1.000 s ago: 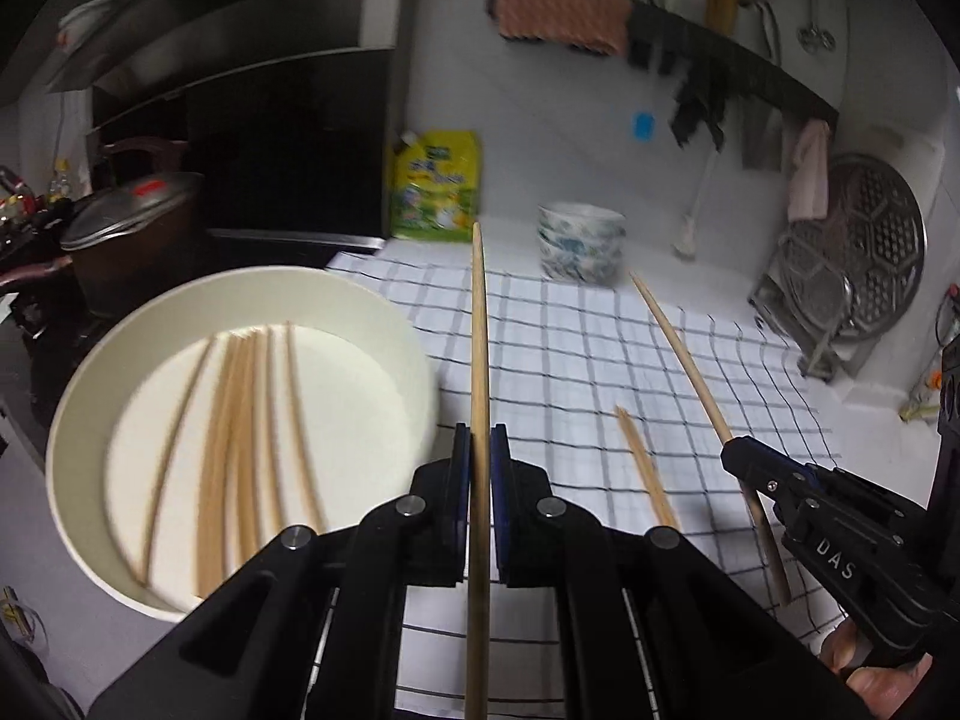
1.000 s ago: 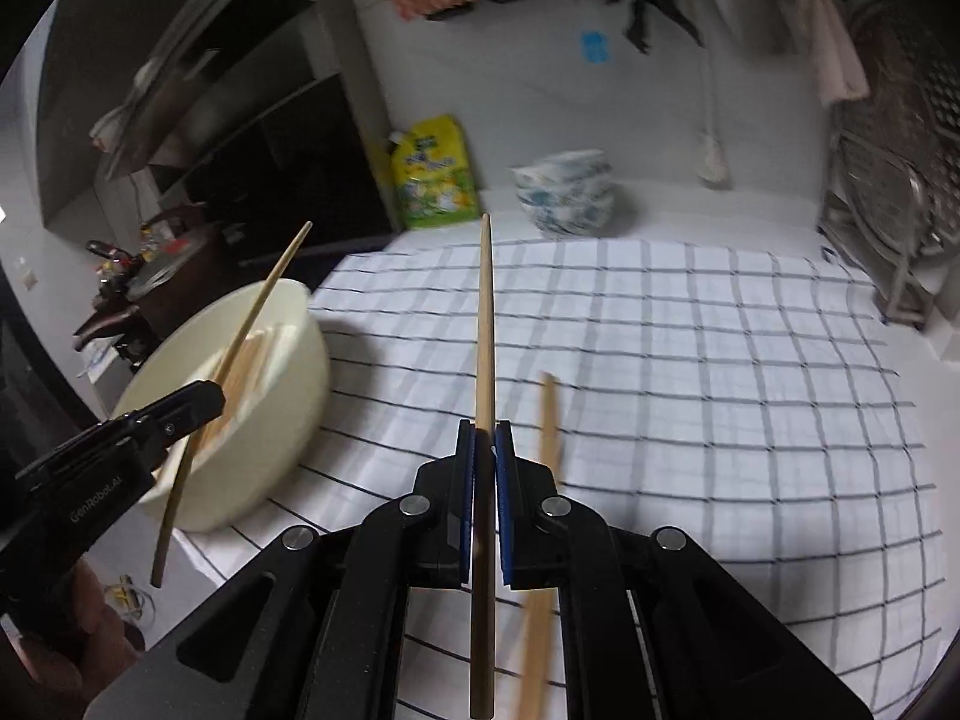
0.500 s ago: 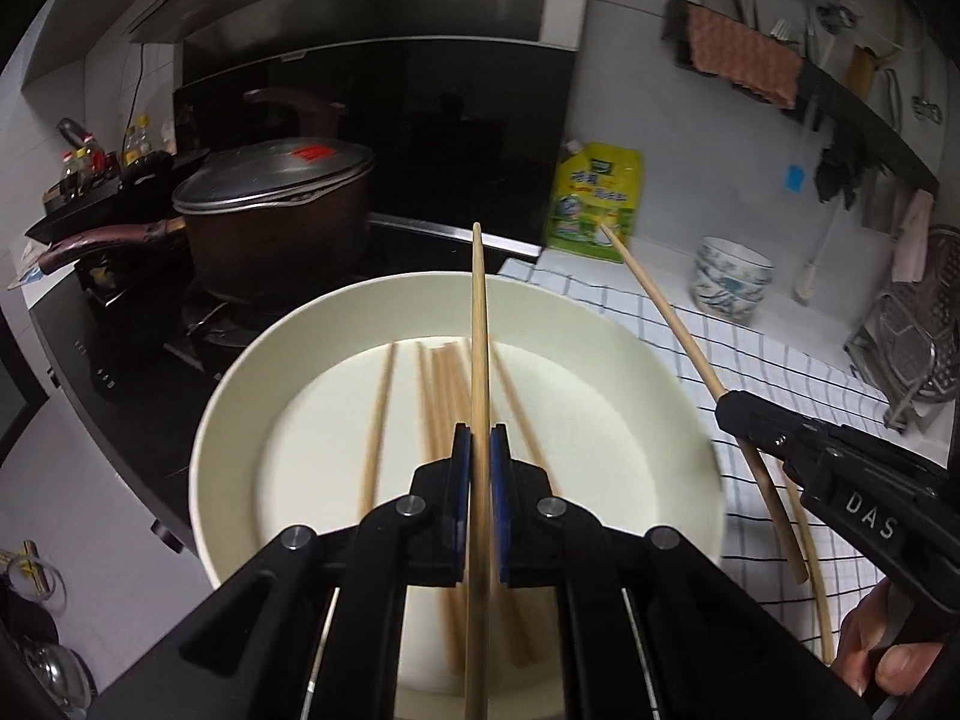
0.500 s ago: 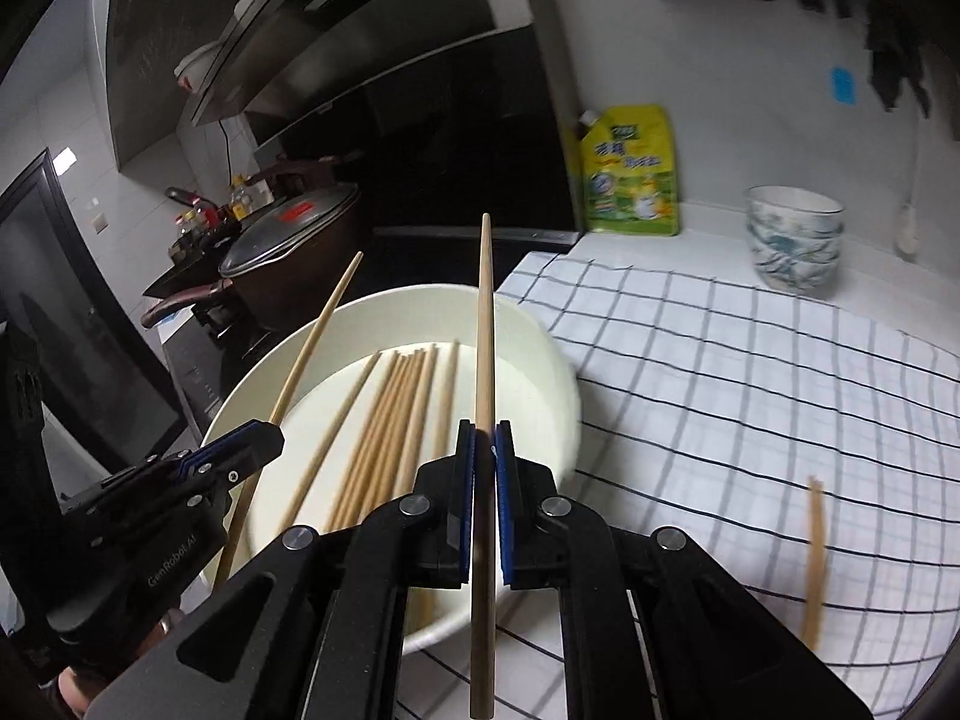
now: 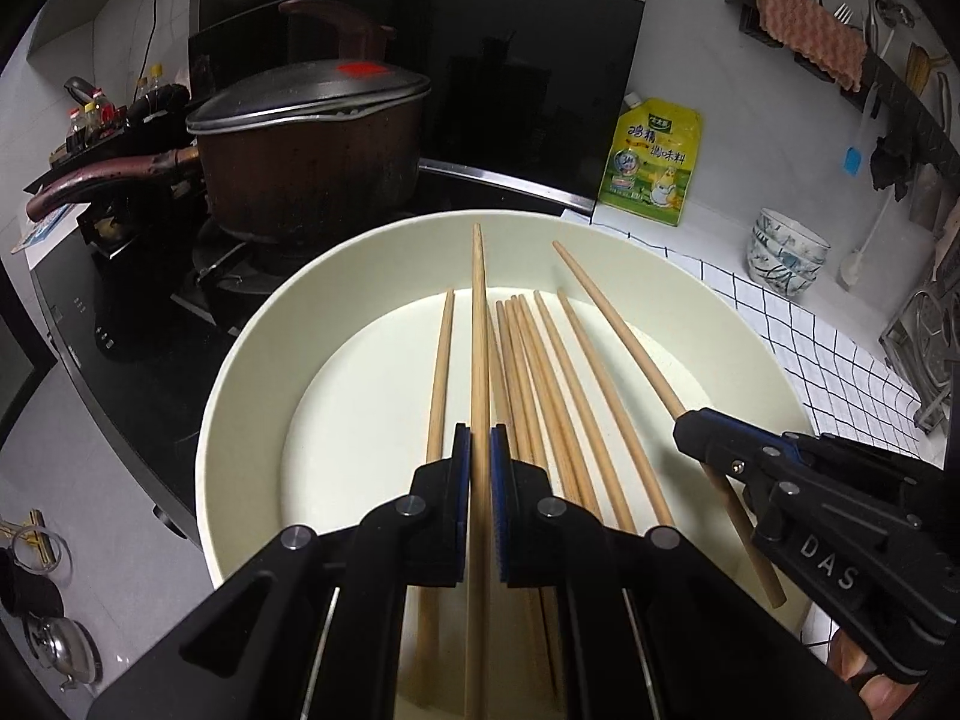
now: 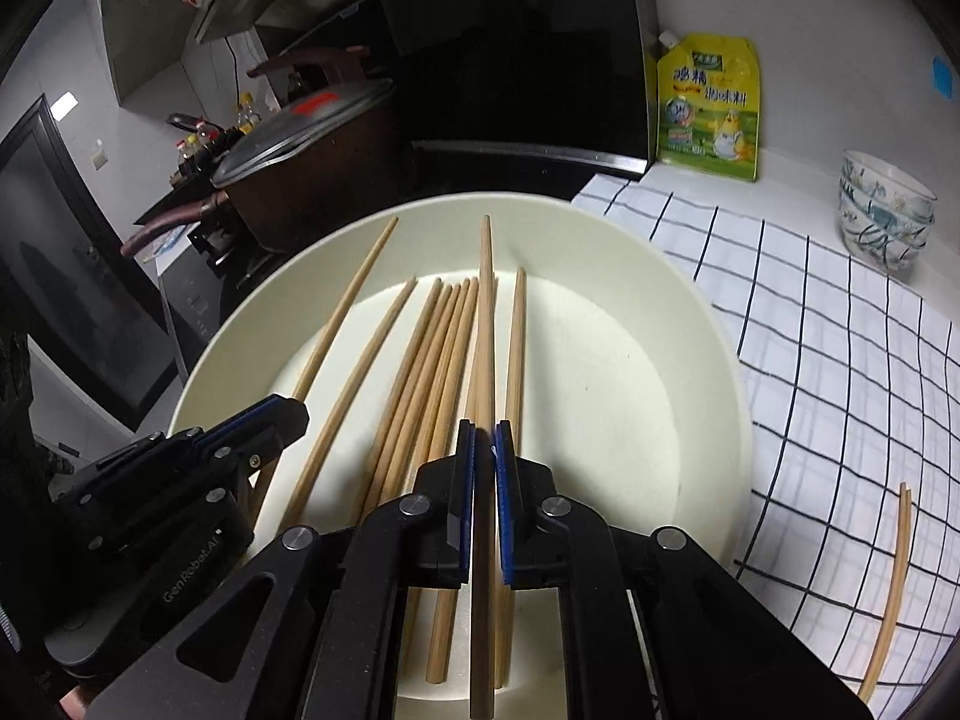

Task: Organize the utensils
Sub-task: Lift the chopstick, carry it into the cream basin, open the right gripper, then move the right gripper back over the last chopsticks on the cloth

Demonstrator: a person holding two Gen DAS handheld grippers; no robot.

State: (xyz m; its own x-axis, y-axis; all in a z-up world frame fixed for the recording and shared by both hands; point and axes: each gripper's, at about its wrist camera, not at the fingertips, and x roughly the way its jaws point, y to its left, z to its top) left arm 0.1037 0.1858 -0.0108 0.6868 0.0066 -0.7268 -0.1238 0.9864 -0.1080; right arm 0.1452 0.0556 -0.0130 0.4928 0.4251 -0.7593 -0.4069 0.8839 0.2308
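Chopsticks (image 5: 478,324) (image 6: 485,324) sit clamped lengthwise between each gripper's jaws, above the bowl (image 5: 252,330).

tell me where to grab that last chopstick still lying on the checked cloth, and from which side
Grip the loose chopstick near the middle of its length, coming straight down from above with the claw fingers straddling it across its width. It lies flat on the checked cloth, thin and round, clear of the white bowl, so only its two long sides offer a hold.
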